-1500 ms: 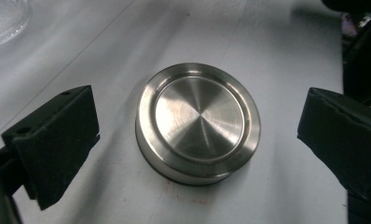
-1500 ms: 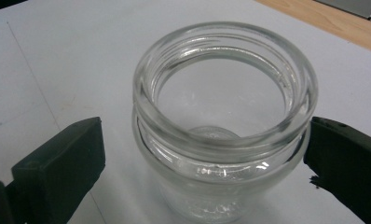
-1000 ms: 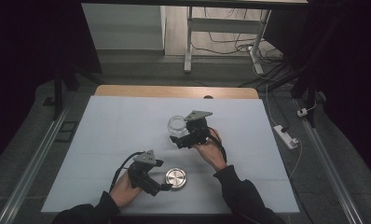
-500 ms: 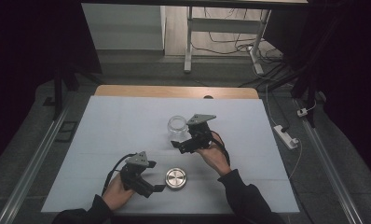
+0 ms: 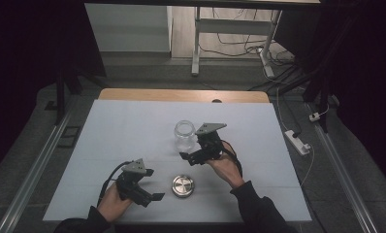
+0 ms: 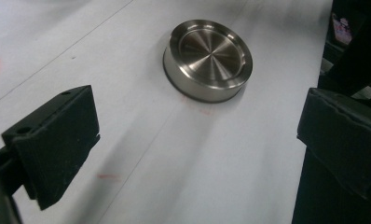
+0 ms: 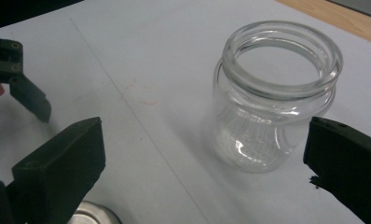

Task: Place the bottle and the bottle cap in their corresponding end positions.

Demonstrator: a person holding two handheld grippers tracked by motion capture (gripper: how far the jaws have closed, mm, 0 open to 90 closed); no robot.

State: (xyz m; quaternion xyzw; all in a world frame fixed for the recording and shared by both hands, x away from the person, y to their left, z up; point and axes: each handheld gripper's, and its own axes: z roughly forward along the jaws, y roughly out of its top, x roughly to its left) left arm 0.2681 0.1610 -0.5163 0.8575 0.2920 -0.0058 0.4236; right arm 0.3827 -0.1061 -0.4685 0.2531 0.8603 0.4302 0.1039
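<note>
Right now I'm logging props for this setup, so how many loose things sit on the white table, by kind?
Glass jar: 1
Metal lid: 1
Total: 2
Both rest apart on the table; the jar stands upright and open, with no lid on it.

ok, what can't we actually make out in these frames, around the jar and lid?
- Glass jar: right tool view, any contents; clear glass and glare make it unreadable.
- Metal lid: right tool view, cut off by the bottom edge.
- Lid underside and thread: left tool view, it faces the table.
- Right tool to jar gap: high view, too small to judge.
</note>
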